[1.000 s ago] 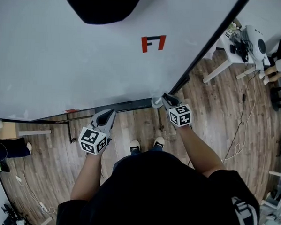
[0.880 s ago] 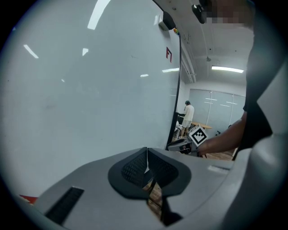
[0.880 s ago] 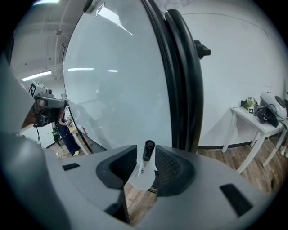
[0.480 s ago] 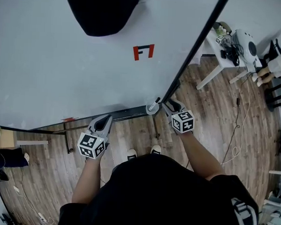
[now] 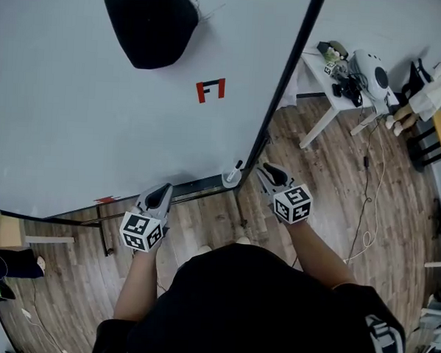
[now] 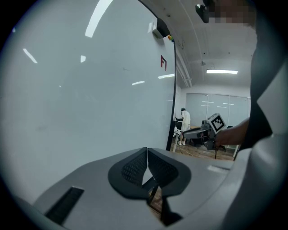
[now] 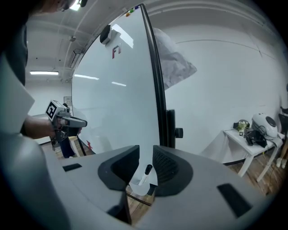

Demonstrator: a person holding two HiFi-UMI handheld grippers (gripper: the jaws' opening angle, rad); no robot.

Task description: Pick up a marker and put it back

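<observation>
A white marker with a black cap stands tilted in a small white holder at the whiteboard's lower right corner. My right gripper hovers just right of the holder, apart from it. Its jaws have just been closing but stand open with nothing gripped. In the right gripper view the marker shows through the gap, farther off and below. My left gripper hangs before the board's lower edge, shut and empty, its pads meeting.
A black eraser pad and a red mark are on the board. The black frame post runs along its right edge. A white table with gear stands at the right over a wooden floor with cables.
My right gripper has drawn away from the holder, rising and shifting right, and the marker stays in the holder. The left gripper has barely moved.
</observation>
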